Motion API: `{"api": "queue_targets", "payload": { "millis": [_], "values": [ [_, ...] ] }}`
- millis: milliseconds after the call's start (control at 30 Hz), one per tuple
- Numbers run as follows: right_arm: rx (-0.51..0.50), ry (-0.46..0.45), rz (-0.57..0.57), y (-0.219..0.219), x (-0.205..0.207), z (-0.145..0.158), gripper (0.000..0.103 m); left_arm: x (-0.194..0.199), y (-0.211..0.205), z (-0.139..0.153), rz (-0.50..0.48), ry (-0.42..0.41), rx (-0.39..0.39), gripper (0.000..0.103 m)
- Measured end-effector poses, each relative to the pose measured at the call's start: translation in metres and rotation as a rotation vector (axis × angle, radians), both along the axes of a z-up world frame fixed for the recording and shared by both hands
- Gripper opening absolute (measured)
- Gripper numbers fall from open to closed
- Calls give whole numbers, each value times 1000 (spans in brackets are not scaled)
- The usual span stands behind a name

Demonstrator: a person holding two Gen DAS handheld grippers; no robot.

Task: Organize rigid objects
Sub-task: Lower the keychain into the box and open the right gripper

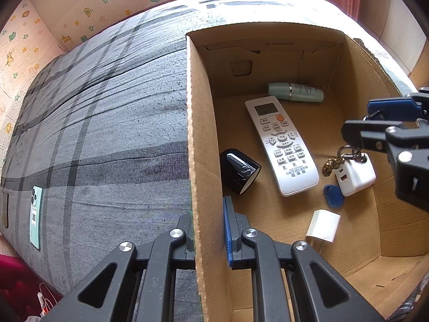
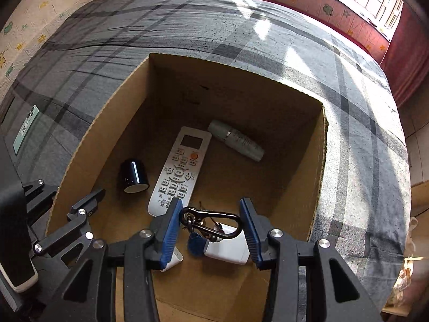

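Left tool (image 1: 209, 237) clamps the box wall (image 1: 199, 139); right tool (image 2: 210, 228) grips a carabiner (image 2: 214, 221), perhaps hiding keys.

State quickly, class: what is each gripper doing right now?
Left gripper: shut on the cardboard box wall.
Right gripper: shut on the carabiner keyring, over the white charger.

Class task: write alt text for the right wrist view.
The right hand-held gripper holds a black carabiner keyring inside a cardboard box on a grey plaid bedspread. A white remote, black cup and pale bottle lie inside.
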State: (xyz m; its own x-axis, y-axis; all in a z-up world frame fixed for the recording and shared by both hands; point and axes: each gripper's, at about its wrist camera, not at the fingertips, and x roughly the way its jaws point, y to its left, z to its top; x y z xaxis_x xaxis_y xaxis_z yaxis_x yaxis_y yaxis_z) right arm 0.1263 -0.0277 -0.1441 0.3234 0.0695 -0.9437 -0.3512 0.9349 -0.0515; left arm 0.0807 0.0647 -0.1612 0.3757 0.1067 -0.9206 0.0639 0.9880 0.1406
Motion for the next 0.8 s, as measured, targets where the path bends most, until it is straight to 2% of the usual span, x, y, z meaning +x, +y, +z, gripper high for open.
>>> {"api": "queue_targets", "payload": {
  "millis": [467, 800],
  "values": [
    [-68, 107, 18, 14, 3, -44, 48, 0, 0, 0, 1, 0, -2, 14],
    [-63, 120, 5, 12, 8, -48, 48, 0, 0, 0, 2, 0, -3, 14]
  ]
}}
